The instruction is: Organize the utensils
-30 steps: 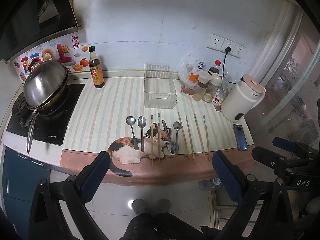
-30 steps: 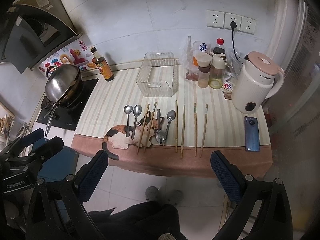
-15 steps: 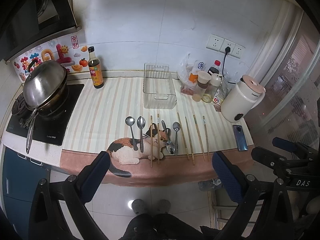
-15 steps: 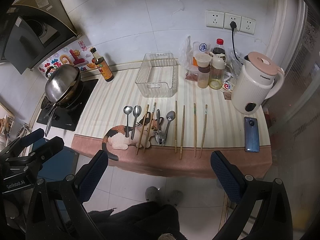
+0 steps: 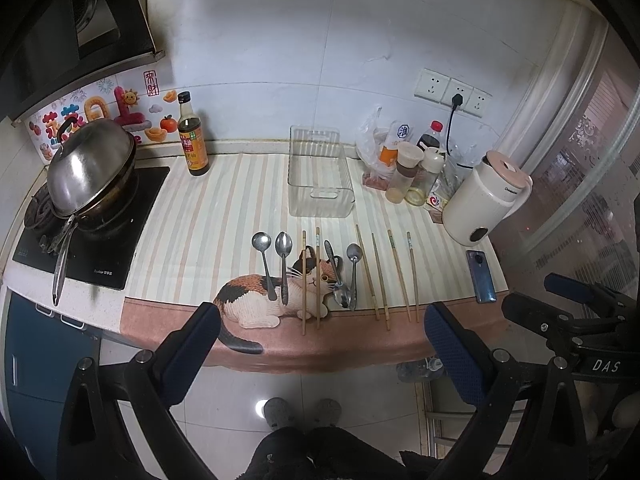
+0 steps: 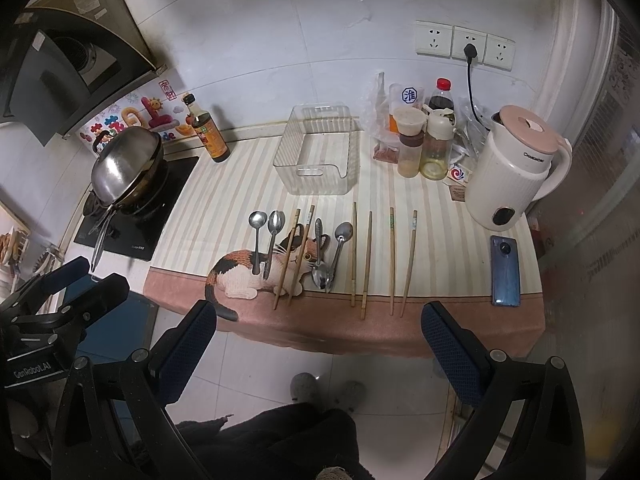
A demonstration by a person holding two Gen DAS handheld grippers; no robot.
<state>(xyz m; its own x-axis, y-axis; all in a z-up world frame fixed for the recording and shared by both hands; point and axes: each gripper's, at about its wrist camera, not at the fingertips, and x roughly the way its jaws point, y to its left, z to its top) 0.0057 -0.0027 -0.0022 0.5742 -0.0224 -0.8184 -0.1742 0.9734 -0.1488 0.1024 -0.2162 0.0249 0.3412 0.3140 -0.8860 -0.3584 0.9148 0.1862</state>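
Several metal spoons and several wooden chopsticks lie in a row on a striped cat-print mat. A clear plastic bin stands empty behind them. My left gripper is open and empty, held back from the counter's front edge. My right gripper is open and empty, also back from the edge. Each gripper shows at the side of the other's view.
A lidded wok sits on the stove at left. A sauce bottle, condiment jars, a white kettle and a blue phone stand along the back and right. Tiled floor lies below the counter.
Both views shift only slightly; the grippers stay open and nothing on the counter has moved.
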